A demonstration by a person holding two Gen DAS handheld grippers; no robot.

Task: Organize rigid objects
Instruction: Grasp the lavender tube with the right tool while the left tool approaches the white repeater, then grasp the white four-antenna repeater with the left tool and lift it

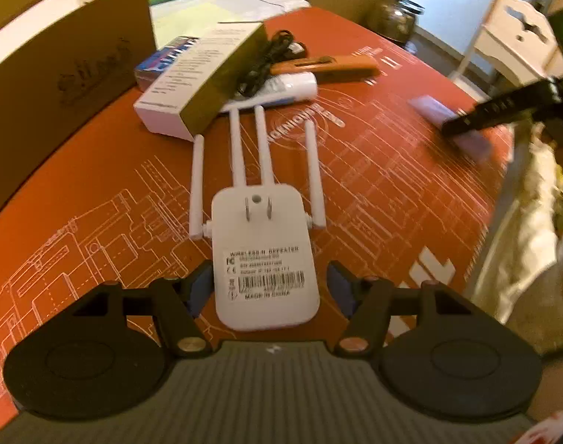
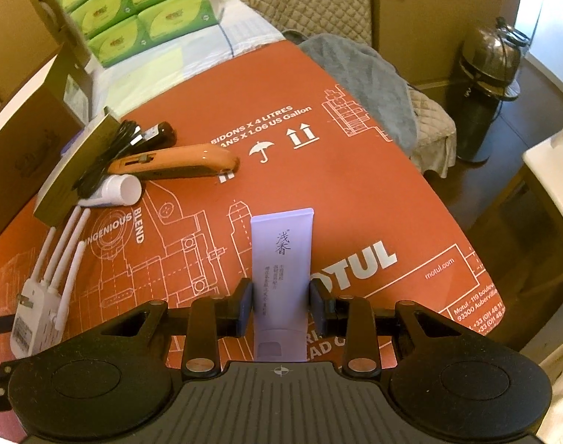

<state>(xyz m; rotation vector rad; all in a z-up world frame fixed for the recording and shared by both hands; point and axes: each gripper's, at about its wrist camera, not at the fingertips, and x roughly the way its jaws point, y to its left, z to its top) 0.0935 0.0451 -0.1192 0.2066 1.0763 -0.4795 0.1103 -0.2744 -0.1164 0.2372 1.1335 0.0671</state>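
A white wireless repeater (image 1: 265,262) with several antennas lies plug side up on the orange cardboard sheet (image 1: 392,192). My left gripper (image 1: 268,288) straddles its body, fingers open with a small gap on each side. The repeater also shows in the right wrist view (image 2: 33,314) at the far left. A lilac tube (image 2: 281,277) lies between the fingers of my right gripper (image 2: 281,305), which stands open around it, pads close to its sides. The tube (image 1: 451,122) and the right gripper's finger show blurred in the left wrist view.
A white and olive box (image 1: 200,81), a blue box (image 1: 163,63), a black cable (image 1: 266,63), an orange utility knife (image 2: 178,161) and a white tube (image 2: 115,188) lie at the back. A brown open box (image 1: 59,74) stands left. Green tissue packs (image 2: 141,7) sit behind.
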